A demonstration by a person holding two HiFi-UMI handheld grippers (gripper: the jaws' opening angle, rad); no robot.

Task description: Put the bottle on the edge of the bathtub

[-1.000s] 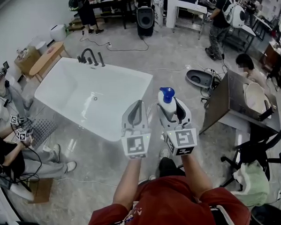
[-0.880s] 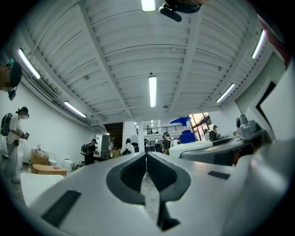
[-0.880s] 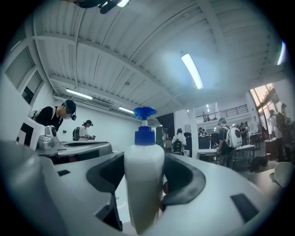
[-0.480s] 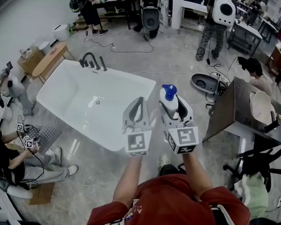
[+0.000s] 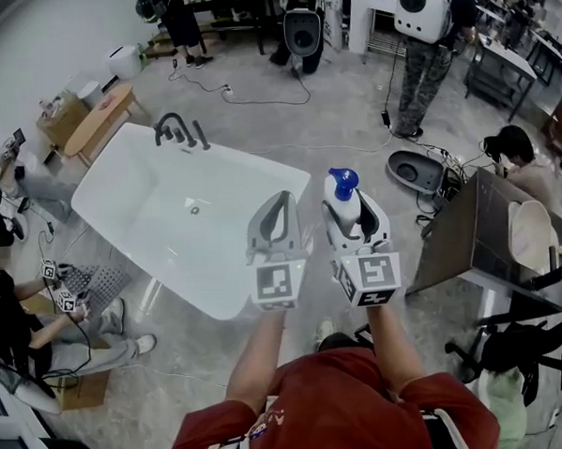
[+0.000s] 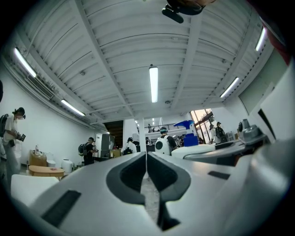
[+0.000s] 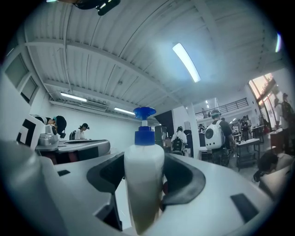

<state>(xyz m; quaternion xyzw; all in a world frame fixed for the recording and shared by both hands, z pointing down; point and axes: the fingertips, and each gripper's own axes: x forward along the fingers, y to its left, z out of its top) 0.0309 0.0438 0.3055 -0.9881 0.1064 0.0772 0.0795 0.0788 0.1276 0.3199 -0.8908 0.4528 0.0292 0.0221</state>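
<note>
Between the right gripper's (image 5: 358, 220) jaws the bottle (image 5: 341, 206) sits clamped upright (left gripper (image 5: 279, 206) closed, empty). Mid-carry, I judge; next, reach ahead-left to the bathtub (image 5: 235, 156) rim and lower.

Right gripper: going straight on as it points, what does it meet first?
Probably nothing close. The right gripper, shut on the white bottle with a blue pump, points over bare grey floor, right of the white bathtub; depth is unclear.

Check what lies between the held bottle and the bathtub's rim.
In the head view, only bare grey floor shows between the bottle in the right gripper and the bathtub rim's nearest corner.
</note>
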